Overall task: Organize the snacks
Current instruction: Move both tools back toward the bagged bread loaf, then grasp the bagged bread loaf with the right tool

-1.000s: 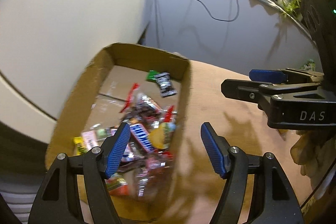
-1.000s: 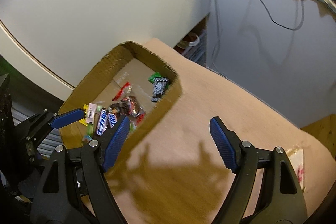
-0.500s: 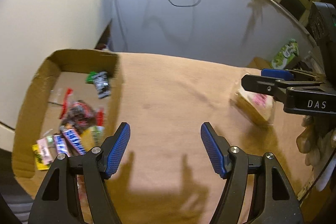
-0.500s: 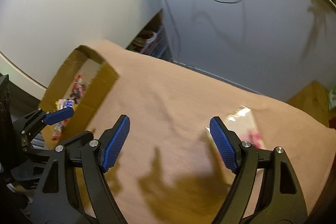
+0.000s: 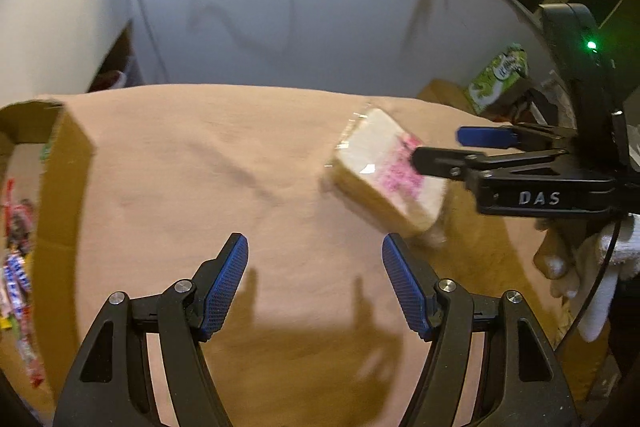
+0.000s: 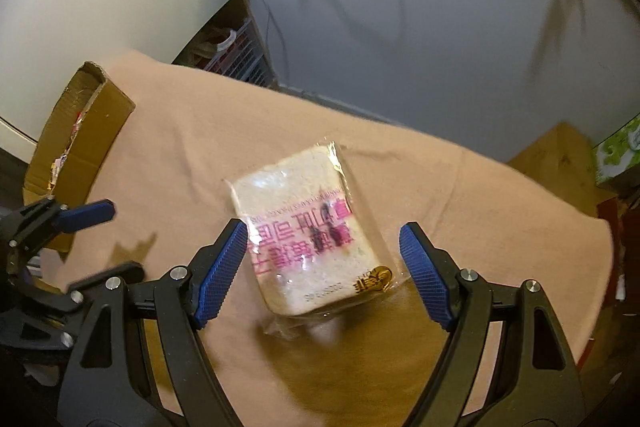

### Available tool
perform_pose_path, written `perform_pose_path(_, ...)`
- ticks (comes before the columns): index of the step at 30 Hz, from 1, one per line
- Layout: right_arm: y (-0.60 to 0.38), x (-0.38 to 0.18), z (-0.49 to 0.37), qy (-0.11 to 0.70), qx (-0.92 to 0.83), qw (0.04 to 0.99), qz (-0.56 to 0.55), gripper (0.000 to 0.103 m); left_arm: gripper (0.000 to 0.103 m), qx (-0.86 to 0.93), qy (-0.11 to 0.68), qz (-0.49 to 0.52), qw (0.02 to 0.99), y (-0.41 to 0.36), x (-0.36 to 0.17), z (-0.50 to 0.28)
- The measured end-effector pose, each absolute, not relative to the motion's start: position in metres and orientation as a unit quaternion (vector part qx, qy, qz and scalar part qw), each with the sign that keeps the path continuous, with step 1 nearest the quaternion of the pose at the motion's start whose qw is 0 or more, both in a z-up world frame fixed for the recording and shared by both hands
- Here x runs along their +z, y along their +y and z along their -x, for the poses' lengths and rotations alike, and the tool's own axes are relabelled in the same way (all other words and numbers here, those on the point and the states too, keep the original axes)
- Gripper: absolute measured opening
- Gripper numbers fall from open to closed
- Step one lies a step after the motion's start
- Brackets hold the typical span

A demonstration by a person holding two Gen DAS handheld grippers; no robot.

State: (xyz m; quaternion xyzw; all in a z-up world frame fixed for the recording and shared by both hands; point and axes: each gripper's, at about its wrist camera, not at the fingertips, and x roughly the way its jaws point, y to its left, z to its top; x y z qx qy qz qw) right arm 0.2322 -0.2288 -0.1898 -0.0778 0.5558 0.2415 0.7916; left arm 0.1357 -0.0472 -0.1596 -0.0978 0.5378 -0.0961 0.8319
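Tan cloth-covered table (image 6: 460,179), cardboard snack box (image 6: 84,131) at left edge. Wrapped sandwich (image 6: 304,227) mid-cloth, framed by right gripper (image 6: 322,271), jaws wide. Left gripper (image 5: 314,287) wide, empty. Likely light, squashy, slippery film: pinch long sides gently.

"DAS" on right gripper (image 5: 536,198)

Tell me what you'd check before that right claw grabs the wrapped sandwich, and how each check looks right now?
1. Right gripper open: ok, both pads stand apart.
2. Wrapped sandwich lined up between the pads: ok, though whether the left pad touches the wrapper, cannot tell.
3. Sandwich lying flat on the tan cloth: ok.
4. Left gripper empty and out of the way: ok, open over bare cloth.
5. Cardboard box in sight for drop-off: ok, at the cloth's left end.
6. Room in the box: cannot tell.
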Motion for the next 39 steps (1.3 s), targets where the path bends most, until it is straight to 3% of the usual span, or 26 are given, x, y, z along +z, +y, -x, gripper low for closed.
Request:
perform_pose_path(12,-0.235,-0.224,-0.261,0.593,0.284,0.753,0.041,0.081,0.070,-0.112,0.563,0.157,0.804,-0.080,-0.189,-0.168)
perform_pose_path(21,-0.231,-0.234,-0.269,0.602,0.311,0.735,0.017,0.071,0.067,-0.135,0.562,0.208,0.789,-0.083,-0.196,-0.178)
perform_pose_path(39,-0.214,-0.219,-0.255,0.605,0.327,0.726,-0.026,0.060,0.064,-0.127,0.536,0.168,0.818,-0.067,-0.162,-0.162)
